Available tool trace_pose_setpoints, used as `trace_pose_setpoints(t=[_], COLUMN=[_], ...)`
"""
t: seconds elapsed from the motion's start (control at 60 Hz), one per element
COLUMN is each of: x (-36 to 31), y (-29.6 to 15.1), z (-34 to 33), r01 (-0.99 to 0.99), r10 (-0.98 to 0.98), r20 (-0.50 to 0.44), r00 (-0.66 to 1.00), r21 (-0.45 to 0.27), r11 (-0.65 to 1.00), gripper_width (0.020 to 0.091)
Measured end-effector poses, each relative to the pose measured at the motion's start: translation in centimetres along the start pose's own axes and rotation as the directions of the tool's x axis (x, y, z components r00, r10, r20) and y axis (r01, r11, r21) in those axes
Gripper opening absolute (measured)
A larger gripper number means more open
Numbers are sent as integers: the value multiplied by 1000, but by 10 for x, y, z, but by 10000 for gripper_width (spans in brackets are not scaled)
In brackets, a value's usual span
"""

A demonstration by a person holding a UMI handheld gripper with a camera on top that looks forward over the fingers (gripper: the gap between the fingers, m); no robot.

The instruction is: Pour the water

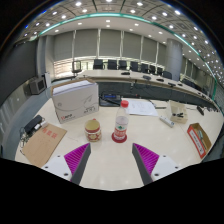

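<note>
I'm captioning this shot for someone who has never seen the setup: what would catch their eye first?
Probably the bottle with its red cap, standing upright on the pale table just beyond the open gripper. Beside it stands a small brown cup, and behind the cup a white box. A red packet lies far off to the bottle's other side.

A handheld two-finger gripper [110,160] points forward, its two dark fingers reaching up from the bottom of the view. The fingers stand wide apart with nothing between them. Each carries a magenta pad [76,154] on its inner face, the two pads angled toward each other.
</note>
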State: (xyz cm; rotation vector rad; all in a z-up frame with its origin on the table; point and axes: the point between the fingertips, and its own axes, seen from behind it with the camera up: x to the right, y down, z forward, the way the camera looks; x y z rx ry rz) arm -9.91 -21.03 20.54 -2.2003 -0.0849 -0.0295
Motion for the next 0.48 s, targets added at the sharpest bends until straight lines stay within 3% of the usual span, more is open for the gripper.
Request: trace_pose_setpoints(t=[0.217, 0.483], x=[-27, -33], y=[21, 36], z=[-53, -65], r01=[-2, 24], r10=[2, -26], r20=[-24, -43], r00=[1000, 999], r21=[-13, -37], r11=[1000, 999], gripper_width=[858, 858])
